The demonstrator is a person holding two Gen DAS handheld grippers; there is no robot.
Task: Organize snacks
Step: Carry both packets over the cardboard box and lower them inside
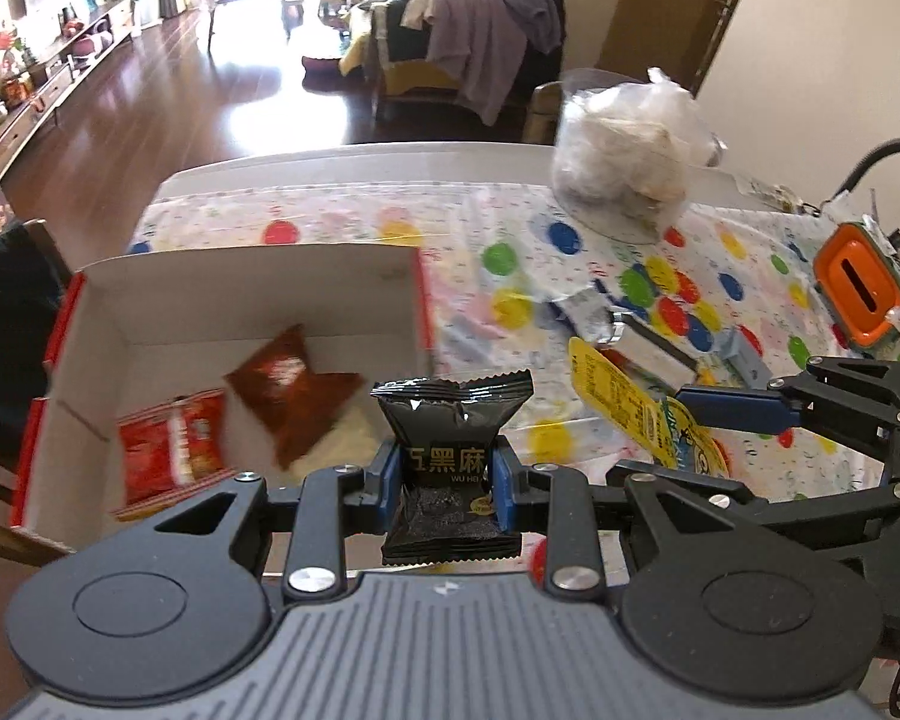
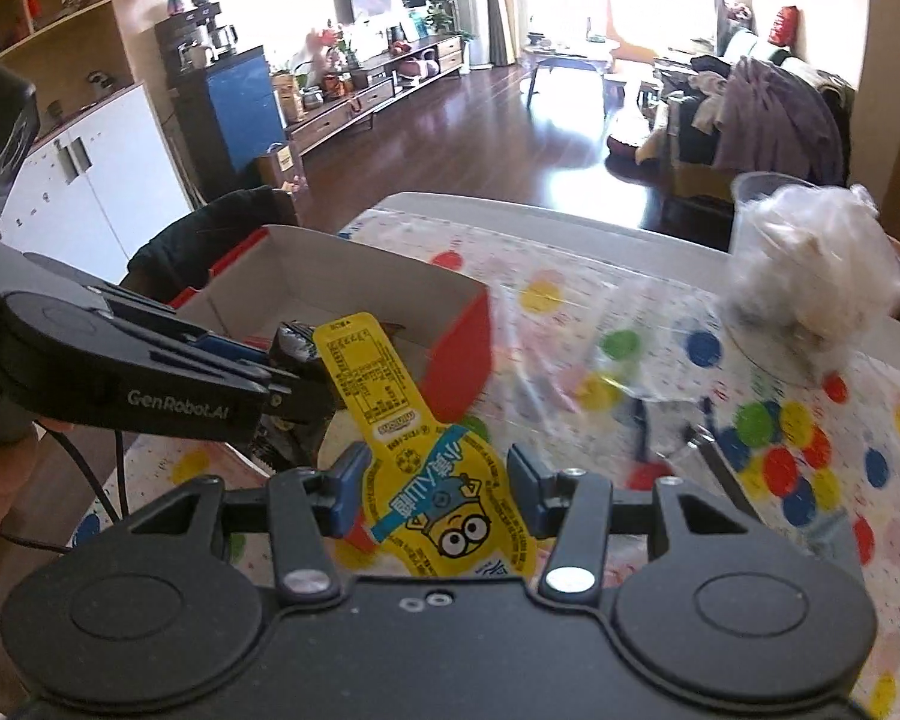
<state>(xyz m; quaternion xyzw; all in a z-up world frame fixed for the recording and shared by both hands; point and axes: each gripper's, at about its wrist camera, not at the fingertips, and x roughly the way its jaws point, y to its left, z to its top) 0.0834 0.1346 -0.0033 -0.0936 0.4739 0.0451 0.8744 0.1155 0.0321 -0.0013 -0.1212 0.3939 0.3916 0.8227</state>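
I have the left gripper [image 1: 447, 474] clenched on a black packet [image 1: 450, 468], pinched at its middle and held upright just short of the box [image 1: 258, 294]. Its wrapper reads "黑麻" with "WU HEI" beneath; the rest is covered by the pads.

My right gripper [image 2: 438, 480] has a yellow packet [image 2: 432, 468] lying between its fingers; the gap looks wider than the packet, so I cannot tell whether it grips or only straddles it. The packet shows a goggled cartoon face, blue-banded Chinese characters I can't read upside down, and a small logo that seems to say "minions". The other tool's side reads "GenRobot.AI".

Further on, the box already holds a red packet [image 1: 171, 450] and a brown packet [image 1: 291, 390], the latter blurred, its print unreadable. I'd judge the job about half done: two in, two in hand.

Beyond, on the spotted tablecloth [image 1: 510, 258], a silvery wrapper [image 1: 588, 315] still lies loose, near a clear bag [image 1: 627, 150].
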